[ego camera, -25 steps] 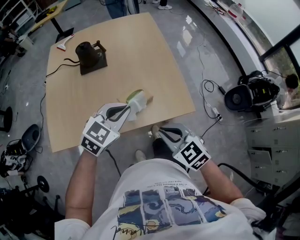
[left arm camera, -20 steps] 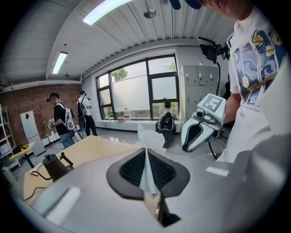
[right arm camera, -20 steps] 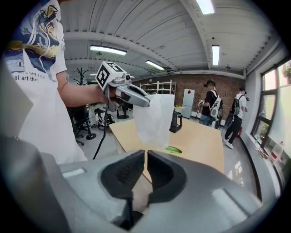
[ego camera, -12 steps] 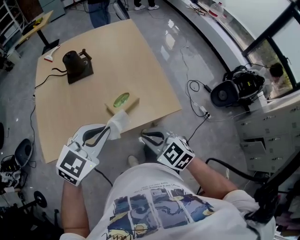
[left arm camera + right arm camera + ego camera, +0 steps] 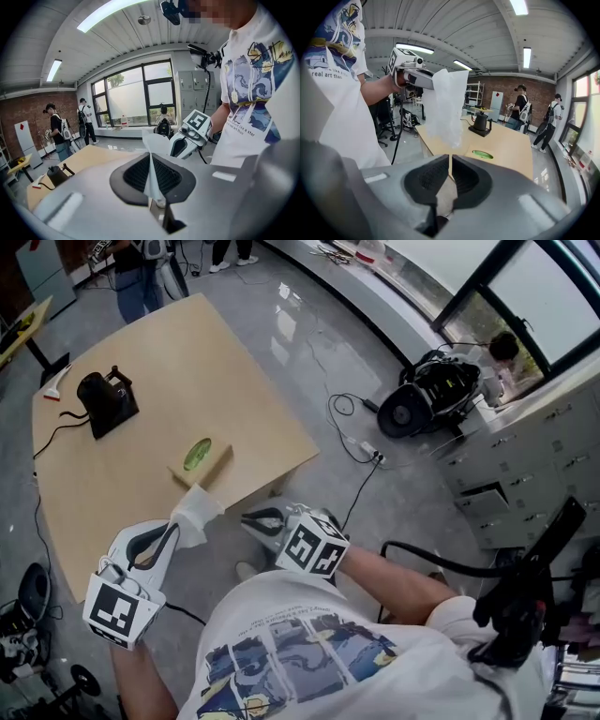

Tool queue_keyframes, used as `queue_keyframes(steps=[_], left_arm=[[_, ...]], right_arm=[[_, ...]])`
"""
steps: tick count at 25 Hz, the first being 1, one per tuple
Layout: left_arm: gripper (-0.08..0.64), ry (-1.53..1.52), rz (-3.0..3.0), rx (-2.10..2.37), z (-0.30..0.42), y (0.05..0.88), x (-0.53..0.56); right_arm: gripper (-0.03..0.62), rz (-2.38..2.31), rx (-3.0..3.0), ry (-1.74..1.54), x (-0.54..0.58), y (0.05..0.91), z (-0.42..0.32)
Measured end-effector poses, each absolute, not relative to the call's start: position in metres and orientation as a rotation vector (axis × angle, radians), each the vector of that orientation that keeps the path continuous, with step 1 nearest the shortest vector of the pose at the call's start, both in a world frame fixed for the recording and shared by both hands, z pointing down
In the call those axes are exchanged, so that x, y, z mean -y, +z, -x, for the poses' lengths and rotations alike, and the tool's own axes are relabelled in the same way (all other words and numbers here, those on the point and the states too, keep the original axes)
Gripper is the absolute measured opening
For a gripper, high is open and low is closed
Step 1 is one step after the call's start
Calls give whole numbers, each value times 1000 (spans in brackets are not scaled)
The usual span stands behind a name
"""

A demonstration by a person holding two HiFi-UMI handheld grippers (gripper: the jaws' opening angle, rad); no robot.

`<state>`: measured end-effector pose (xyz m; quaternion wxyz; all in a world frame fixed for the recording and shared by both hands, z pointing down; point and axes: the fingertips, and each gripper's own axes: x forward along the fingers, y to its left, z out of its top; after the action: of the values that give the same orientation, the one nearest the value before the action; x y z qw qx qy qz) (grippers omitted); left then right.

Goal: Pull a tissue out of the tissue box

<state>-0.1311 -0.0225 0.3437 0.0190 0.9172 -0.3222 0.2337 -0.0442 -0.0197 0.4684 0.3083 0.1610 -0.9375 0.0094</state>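
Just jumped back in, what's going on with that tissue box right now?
A person works with a handheld gripper in each hand. The left gripper is shut on a white tissue and holds it off the near edge of the wooden table, clear of the tissue box with the green opening. The right gripper is shut with nothing in it, just beside the left one. The tissue is out of the box.

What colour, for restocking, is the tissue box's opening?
The tissue box opening is green; head view best.
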Motion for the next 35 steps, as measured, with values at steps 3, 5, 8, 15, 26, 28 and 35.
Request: queue_keyframes(steps=[3, 5, 8, 15, 26, 28, 35], left_arm=[[2, 725, -2852, 977, 126, 340, 17], [2, 729, -2856, 964, 123, 337, 15], [2, 716, -2864, 945, 120, 330, 15], [2, 716, -2894, 898, 114, 317, 11], [2, 720, -2915, 836, 94, 305, 16], [2, 713, -2939, 823, 94, 304, 21], [2, 701, -3066, 747, 97, 297, 41]], right_arm=[[21, -427, 2477, 23, 19, 467, 43], [21, -431, 2477, 23, 19, 466, 42], [21, -439, 2476, 20, 22, 466, 41], [21, -474, 2475, 23, 29, 466, 40], [20, -523, 2455, -12, 42, 465, 22], [20, -527, 2451, -10, 47, 466, 23], [18, -530, 2445, 3, 68, 472, 37]])
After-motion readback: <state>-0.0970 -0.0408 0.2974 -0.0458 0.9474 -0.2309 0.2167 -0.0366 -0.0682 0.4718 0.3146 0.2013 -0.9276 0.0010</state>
